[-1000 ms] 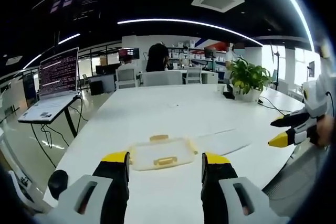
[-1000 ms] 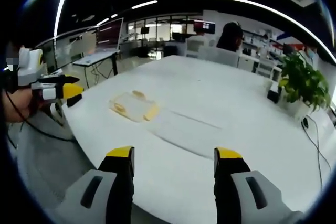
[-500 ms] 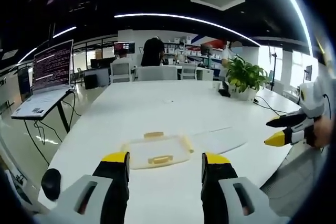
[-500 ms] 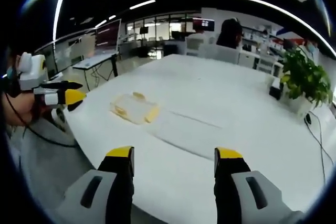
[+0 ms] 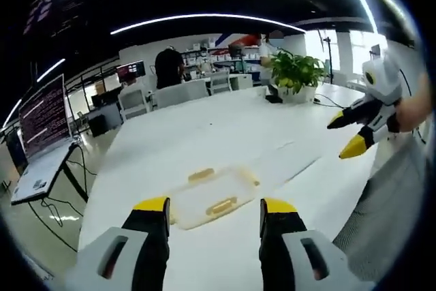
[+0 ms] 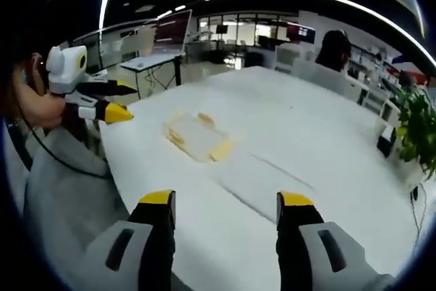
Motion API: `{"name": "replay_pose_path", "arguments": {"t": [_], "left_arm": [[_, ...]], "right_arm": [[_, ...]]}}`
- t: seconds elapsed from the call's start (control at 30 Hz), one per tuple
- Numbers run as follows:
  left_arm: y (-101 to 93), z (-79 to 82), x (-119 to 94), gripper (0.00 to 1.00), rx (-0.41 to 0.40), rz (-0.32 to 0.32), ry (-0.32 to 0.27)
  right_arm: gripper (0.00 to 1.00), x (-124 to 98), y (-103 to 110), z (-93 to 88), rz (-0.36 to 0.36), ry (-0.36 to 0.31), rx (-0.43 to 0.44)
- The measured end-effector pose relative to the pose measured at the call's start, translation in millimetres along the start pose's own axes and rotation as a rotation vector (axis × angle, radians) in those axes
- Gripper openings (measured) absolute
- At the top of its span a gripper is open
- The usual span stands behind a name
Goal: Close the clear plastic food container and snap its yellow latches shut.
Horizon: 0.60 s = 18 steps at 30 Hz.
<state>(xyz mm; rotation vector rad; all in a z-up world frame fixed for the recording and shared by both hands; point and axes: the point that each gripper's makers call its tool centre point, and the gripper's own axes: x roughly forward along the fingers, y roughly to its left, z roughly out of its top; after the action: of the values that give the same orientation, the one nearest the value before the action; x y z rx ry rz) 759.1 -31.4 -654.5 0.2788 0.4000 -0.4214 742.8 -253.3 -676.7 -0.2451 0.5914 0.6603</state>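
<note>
Both views have swung since a second ago, yet the container (image 5: 211, 194) lies unmoved near the table (image 5: 204, 134) edge, lid apparently on. Left gripper (image 5: 212, 210) hangs before it, right gripper (image 6: 225, 204) well off, both wide open, empty, ready for latches (image 5: 222, 205).

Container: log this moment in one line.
container: on table, untouched | left gripper: open, facing it | right gripper: open, apart

My left gripper (image 5: 212, 210) hangs level above the worktop (image 5: 204, 141), its yellow-tipped fingers (image 5: 151, 204) spread wide with nothing between them. My right gripper (image 6: 225, 206) is likewise parted and empty. Each one is held out in a hand (image 6: 41, 108), well apart from the other.
</note>
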Motion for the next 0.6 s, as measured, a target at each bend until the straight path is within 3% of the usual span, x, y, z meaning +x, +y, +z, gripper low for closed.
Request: {"name": "replay_pose_path", "arguments": {"t": [0.33, 0.6], "left_arm": [[10.8, -4.0, 25, 0.47, 0.093, -0.085, 0.029], [24.2, -4.4, 49, 0.46, 0.249, -0.215, 0.06]], "right_arm": [[0.56, 28, 3, 13.5, 0.09, 0.041, -0.093], [0.52, 53, 3, 29.8, 0.18, 0.056, -0.192]]}}
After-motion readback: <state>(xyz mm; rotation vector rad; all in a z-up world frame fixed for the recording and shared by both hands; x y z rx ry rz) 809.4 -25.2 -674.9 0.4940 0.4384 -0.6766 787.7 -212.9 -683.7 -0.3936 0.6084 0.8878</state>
